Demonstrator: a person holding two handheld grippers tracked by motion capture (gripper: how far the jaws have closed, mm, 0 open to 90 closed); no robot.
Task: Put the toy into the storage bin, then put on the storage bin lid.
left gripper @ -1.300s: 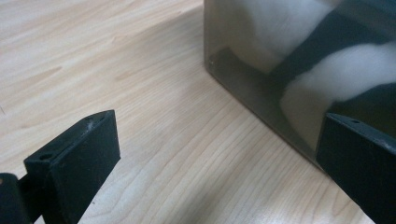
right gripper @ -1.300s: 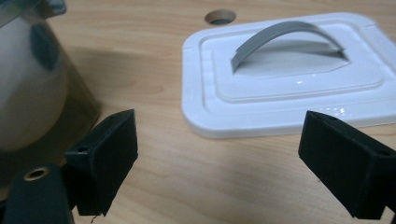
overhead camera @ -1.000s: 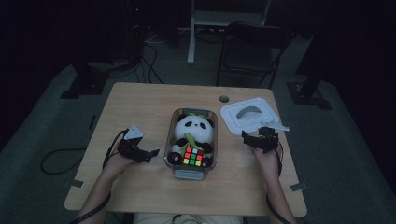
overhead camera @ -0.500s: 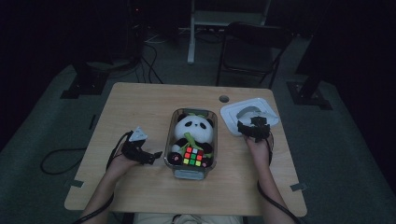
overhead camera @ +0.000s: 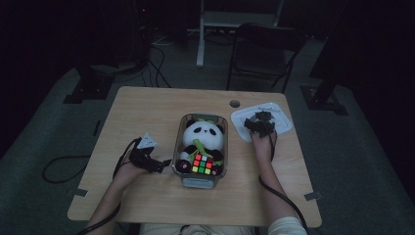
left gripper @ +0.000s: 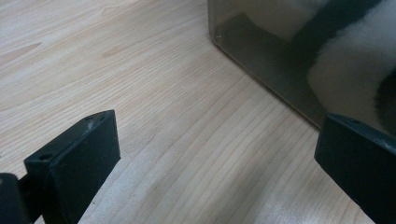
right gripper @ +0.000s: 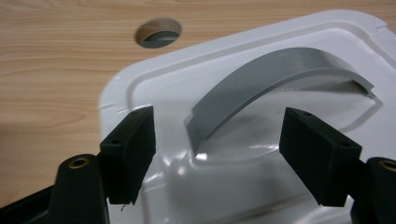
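Both jaws astride lid handle (right gripper: 275, 77)

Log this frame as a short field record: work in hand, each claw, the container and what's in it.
work in hand: right claw reaching for the grey handle of the white lid
right claw: open, has just been closing, handle between the jaws, pads not touching it
left claw: open, beside the clear container
contents: plush panda, colour cube
surface: wooden table
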